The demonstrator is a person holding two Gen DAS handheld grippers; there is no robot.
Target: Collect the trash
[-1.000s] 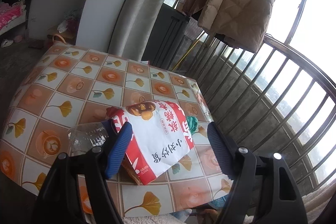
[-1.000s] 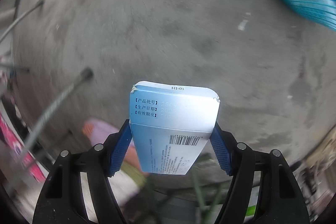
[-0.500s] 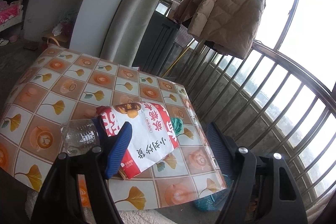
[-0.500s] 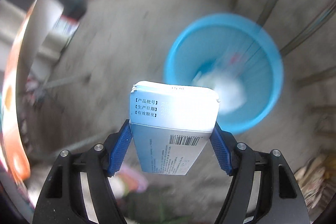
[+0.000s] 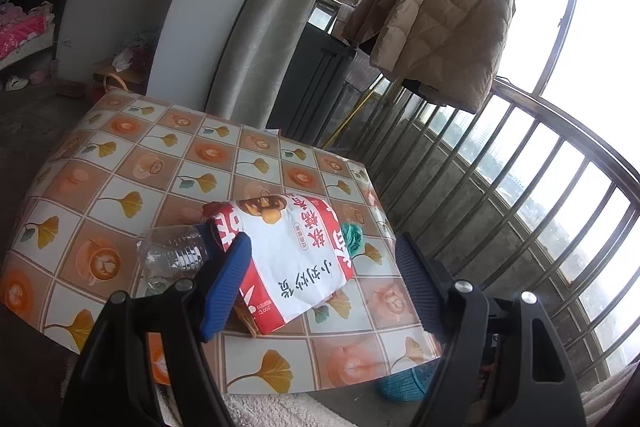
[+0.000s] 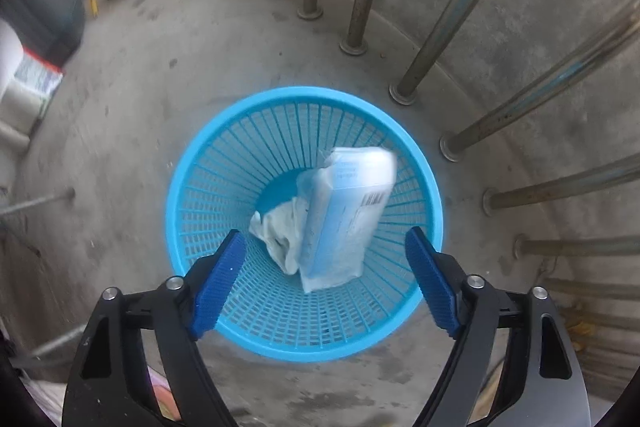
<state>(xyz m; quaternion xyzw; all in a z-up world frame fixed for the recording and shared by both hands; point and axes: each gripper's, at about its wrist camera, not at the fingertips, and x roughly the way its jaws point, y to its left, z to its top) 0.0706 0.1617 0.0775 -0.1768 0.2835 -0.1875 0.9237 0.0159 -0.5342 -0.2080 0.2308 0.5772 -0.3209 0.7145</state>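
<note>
My right gripper [image 6: 326, 279] points down over a blue mesh basket [image 6: 208, 167] on the concrete floor, its jaws opening with nothing between them. A pale blue box [image 6: 348, 211] is falling into the basket, blurred, beside a crumpled white tissue [image 6: 280, 227]. In the left wrist view my left gripper [image 5: 324, 283] hovers open above the table [image 5: 132, 163]; a red and white snack bag [image 5: 288, 259] lies below, between its fingers but untouched. A clear plastic bottle [image 5: 172, 255] lies left of the bag, a green scrap [image 5: 352, 235] at its right.
Metal railing bars [image 6: 460, 7] stand close behind the basket. A beige padded coat [image 5: 440, 11] hangs above the railing [image 5: 540, 187]. The basket's rim [image 5: 404, 383] shows below the table's near right corner. A curtain [image 5: 260, 23] hangs behind the table.
The right gripper swung from the bare floor to above the basket, then opened and dropped the box into it. The left gripper stayed over the snack bag.
</note>
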